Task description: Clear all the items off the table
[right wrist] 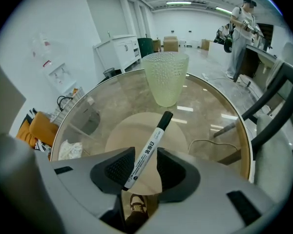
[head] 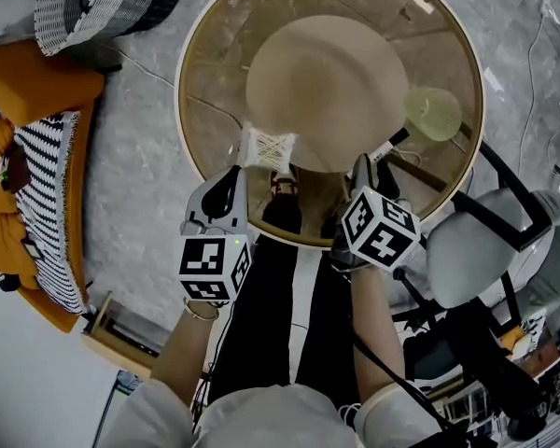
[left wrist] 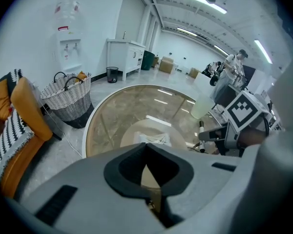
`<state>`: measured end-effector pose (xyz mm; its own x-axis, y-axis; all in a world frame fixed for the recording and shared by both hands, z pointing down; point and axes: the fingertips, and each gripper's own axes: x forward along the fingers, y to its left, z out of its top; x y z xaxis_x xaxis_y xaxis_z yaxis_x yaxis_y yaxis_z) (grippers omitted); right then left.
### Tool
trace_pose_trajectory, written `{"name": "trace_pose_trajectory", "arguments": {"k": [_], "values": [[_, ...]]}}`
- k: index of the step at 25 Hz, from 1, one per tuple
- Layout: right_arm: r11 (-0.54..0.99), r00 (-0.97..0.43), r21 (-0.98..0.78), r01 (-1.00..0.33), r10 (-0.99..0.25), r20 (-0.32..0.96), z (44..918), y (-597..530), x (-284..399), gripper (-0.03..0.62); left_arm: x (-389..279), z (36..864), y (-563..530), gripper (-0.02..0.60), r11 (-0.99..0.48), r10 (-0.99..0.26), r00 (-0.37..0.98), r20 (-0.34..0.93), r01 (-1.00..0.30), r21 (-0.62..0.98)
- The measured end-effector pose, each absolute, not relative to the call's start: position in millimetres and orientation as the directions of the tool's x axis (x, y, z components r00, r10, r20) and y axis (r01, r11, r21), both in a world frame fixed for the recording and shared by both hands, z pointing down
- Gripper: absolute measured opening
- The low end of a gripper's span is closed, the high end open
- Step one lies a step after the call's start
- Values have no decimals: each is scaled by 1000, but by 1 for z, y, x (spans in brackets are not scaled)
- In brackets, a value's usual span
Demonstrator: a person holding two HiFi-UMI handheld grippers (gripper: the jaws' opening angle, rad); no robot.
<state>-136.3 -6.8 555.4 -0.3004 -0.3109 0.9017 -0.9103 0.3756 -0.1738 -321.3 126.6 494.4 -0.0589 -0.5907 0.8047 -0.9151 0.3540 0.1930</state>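
Right gripper is half open, the marker lying loose between its jaws on the table, pointing at the cup. Left gripper is closed and empty, with the tissue just beyond.

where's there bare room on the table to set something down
The far half of the table, beyond the cup and the tissue, is bare; so is the middle between them. The near edge is crowded: tissue by the left tongs, marker between the right tongs, cup just beyond on the right.
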Motion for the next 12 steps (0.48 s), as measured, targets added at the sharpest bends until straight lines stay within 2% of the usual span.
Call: {"name": "trace_pose_trajectory", "arguments": {"k": [4, 10, 12], "values": [[361, -269, -142, -922, -330, 905, 557, -9, -136, 151, -322, 497, 127, 8, 346, -588, -51, 807, -918, 194], [331, -211, -92, -939, -344, 915, 559, -11, -129, 84, -319, 497, 129, 8, 339, -587, -45, 808, -921, 194], [330, -219, -101, -938, -342, 914, 558, -10, -127, 83, -317, 497, 129, 8, 334, -588, -43, 808, -922, 194]]}}
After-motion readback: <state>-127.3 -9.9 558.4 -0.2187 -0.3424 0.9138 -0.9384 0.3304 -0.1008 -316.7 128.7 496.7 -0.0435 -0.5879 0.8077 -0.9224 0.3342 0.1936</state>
